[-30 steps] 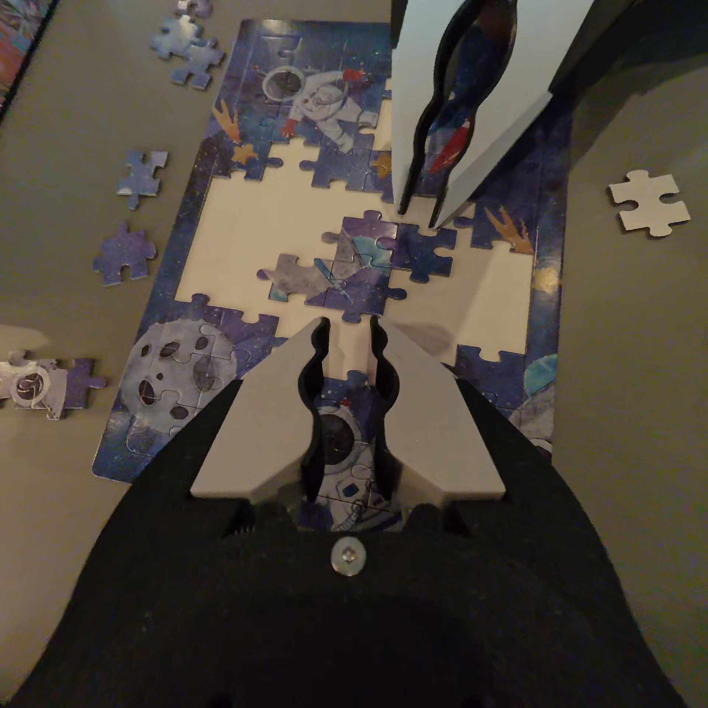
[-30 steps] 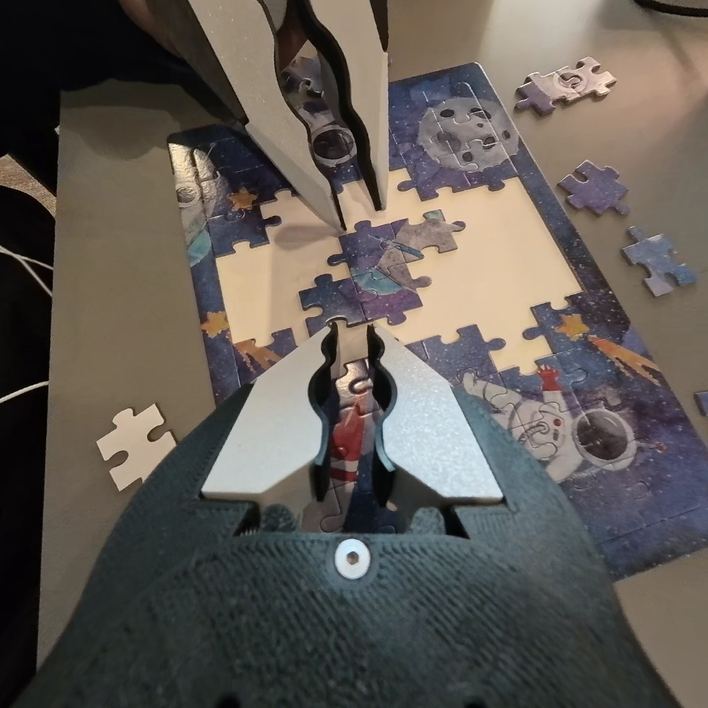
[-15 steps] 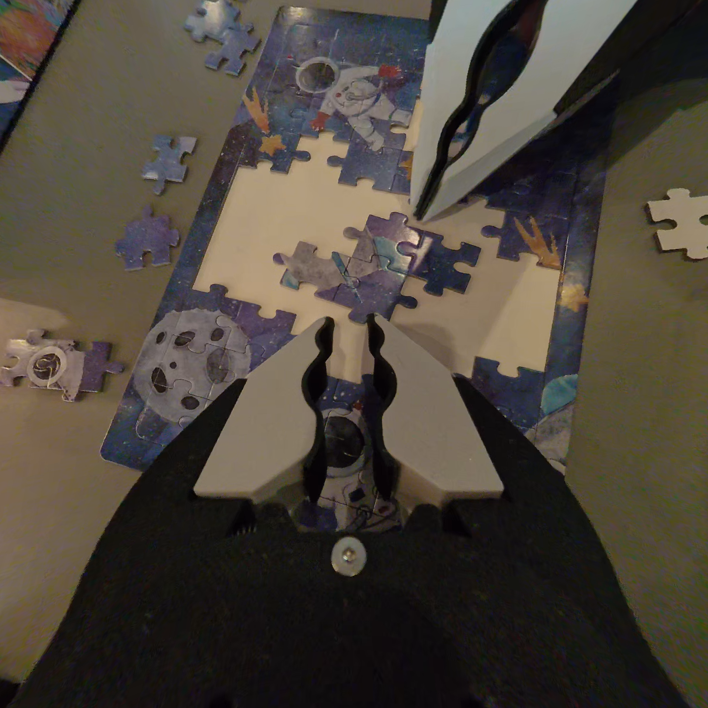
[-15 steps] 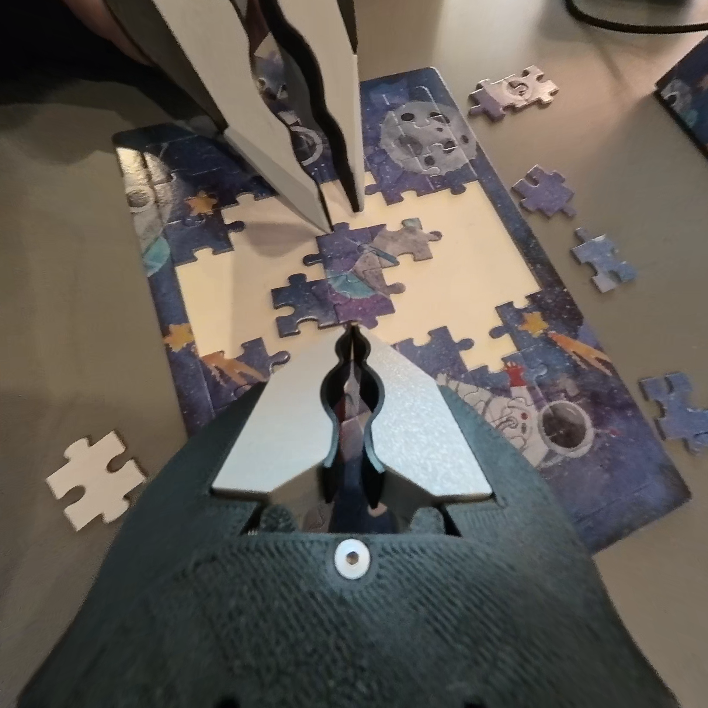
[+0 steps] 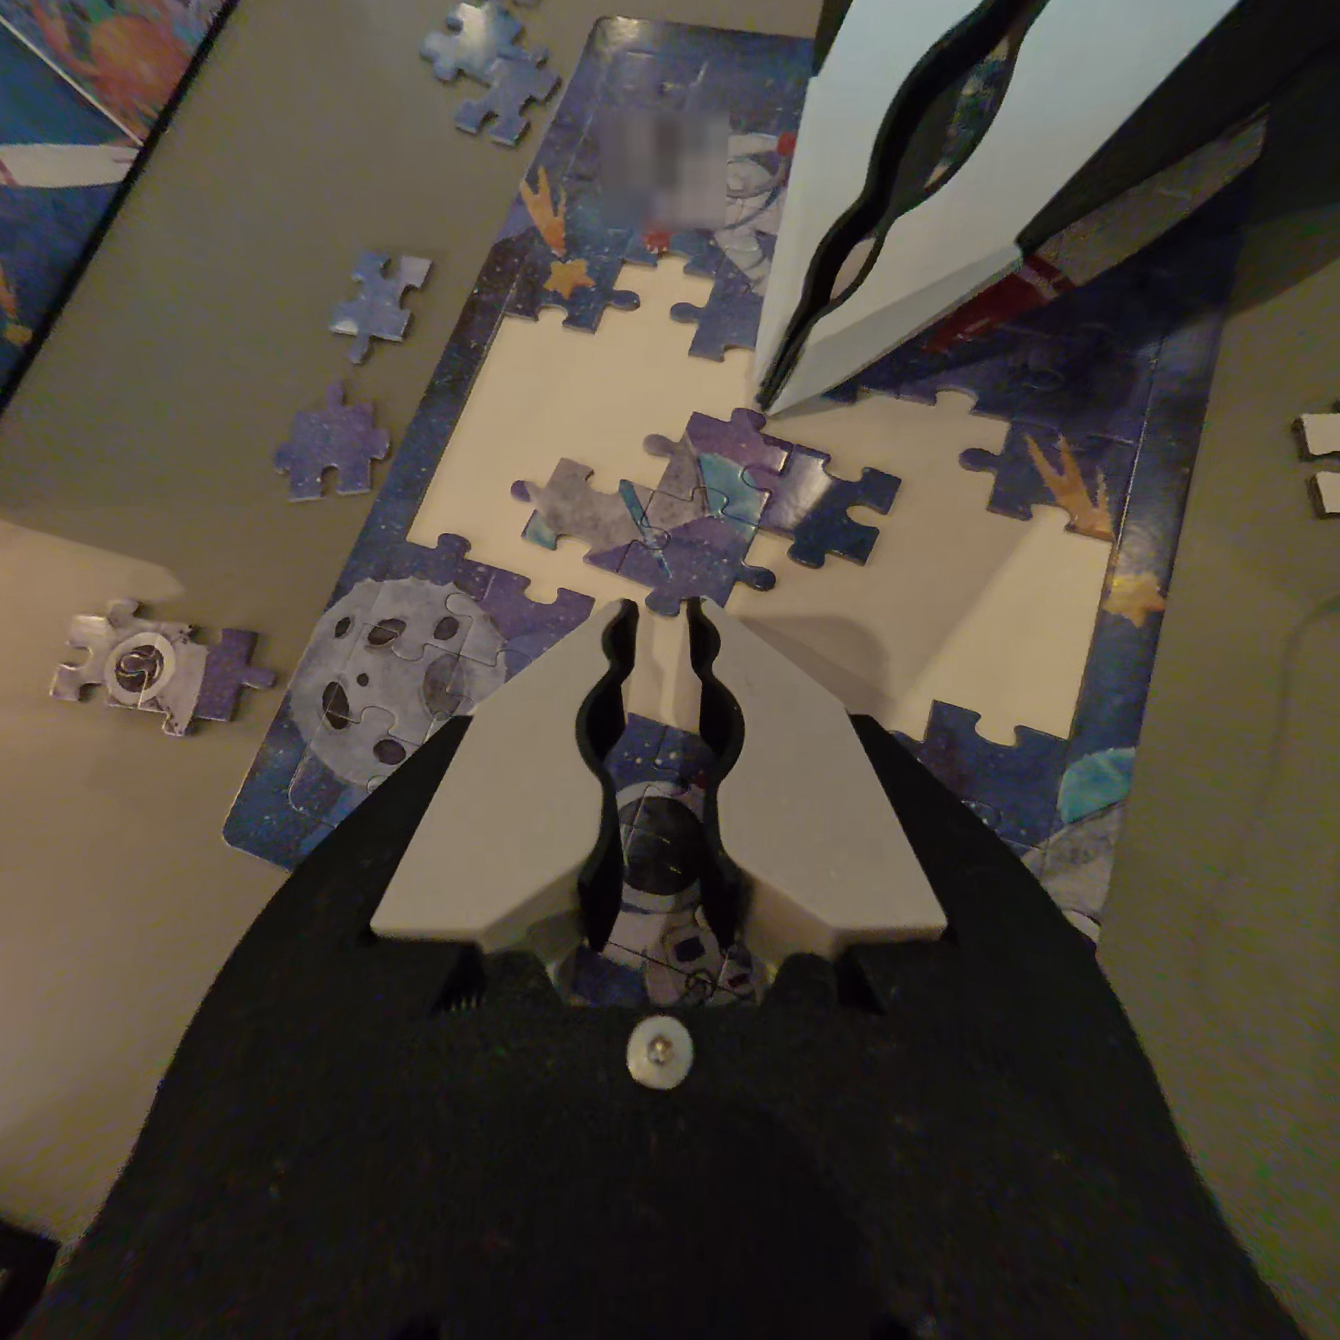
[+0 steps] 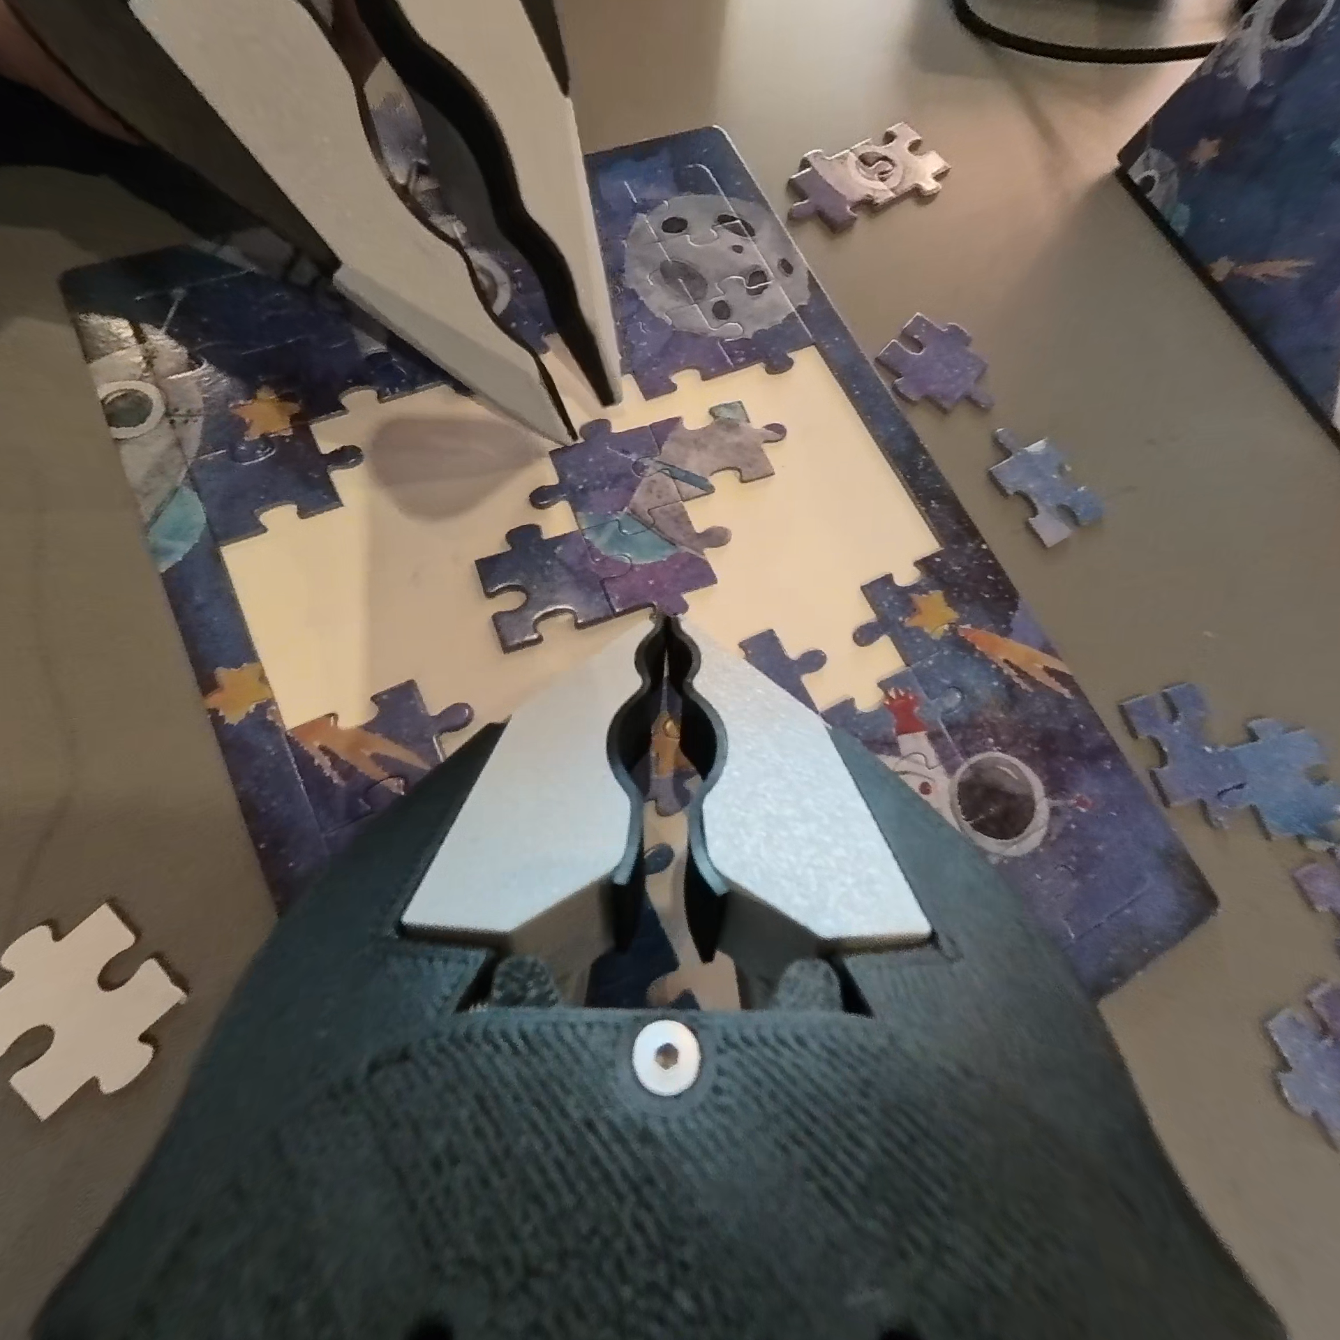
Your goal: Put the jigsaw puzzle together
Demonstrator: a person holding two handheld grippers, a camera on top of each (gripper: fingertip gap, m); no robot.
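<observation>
My left gripper (image 5: pixel 658 616) has held its place over the near edge of the puzzle tray (image 5: pixel 435 406), jaws apart and empty, tips just short of the joined cluster of pieces (image 5: pixel 696 507) lying loose on the cream middle of the tray. My right gripper (image 6: pixel 666 629) has changed: a second ago its jaws stood apart, now they are pressed together on nothing, tips at the cluster's far edge. I judge I am nudging the cluster toward its seat, not lifting it. Loose pieces lie off the tray's left edge, e.g. a purple piece (image 5: pixel 330 442). Hidden: the tray's far right corner behind my right fingers; the white face-down piece (image 5: pixel 1316 464) is cut off at the frame edge.
</observation>
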